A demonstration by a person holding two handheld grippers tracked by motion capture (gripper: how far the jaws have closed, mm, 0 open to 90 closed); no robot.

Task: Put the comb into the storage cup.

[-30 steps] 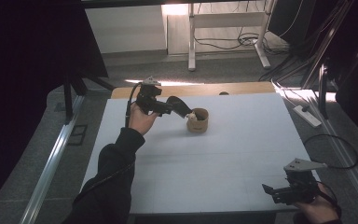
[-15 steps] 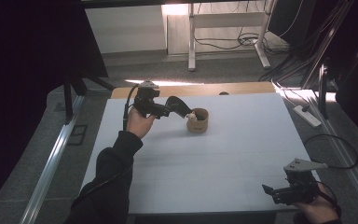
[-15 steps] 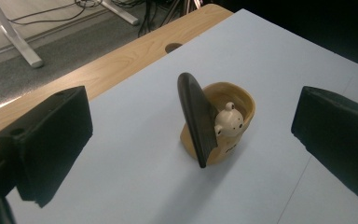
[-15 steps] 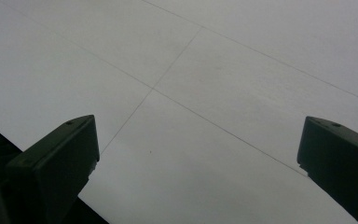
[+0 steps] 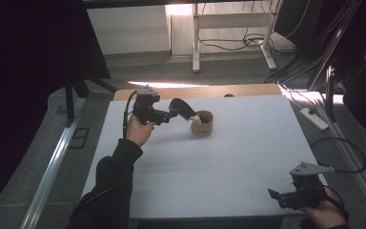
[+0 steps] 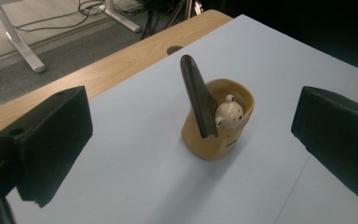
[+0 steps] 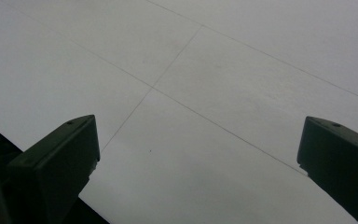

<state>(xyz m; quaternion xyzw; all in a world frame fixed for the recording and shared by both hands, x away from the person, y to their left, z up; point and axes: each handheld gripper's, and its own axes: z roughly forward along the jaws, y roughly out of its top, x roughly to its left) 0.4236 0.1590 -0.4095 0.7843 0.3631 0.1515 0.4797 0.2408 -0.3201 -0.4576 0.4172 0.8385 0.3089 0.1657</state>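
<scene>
Tan cup (image 6: 219, 126) stood upright at far middle of white tabletop (image 5: 209, 171), small white figure (image 6: 228, 112) and dark flat piece (image 6: 196, 95) leaning inside. Left gripper (image 5: 174, 112) hovered just beside cup, jaws spread wide, holding nothing. Right gripper (image 5: 279, 196) rested near tabletop's near right corner, jaws apart, empty.

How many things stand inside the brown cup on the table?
2. A dark flat piece leans upright against the near rim of the brown cup, and a small white figure sits beside it. Smaller things may lie hidden below.
</scene>
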